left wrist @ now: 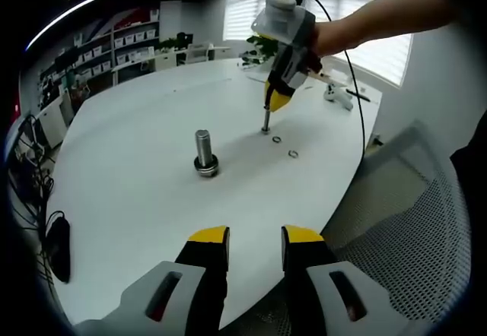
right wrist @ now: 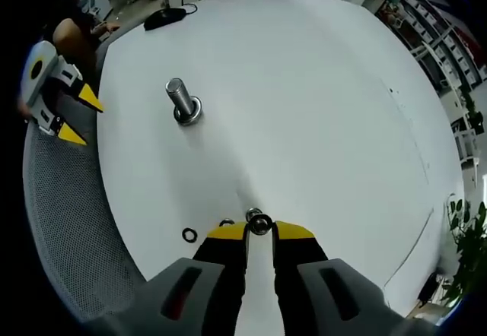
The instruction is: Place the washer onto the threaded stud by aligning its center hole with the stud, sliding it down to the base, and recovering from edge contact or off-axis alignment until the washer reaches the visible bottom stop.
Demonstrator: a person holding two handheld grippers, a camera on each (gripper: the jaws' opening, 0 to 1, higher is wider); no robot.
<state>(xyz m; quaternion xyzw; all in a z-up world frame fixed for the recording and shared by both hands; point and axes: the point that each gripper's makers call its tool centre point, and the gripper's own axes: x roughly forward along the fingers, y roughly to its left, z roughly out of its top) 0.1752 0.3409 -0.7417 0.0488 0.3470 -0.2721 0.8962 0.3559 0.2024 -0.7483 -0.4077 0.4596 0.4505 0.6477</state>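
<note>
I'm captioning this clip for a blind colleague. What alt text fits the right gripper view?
The right tongs are closed on a small metal washer just above a white table. A threaded stud stands upright farther off on a base already ringed with washers, two loose washers lie beside the tongs, and the left tongs wait open at the table's edge.
</note>
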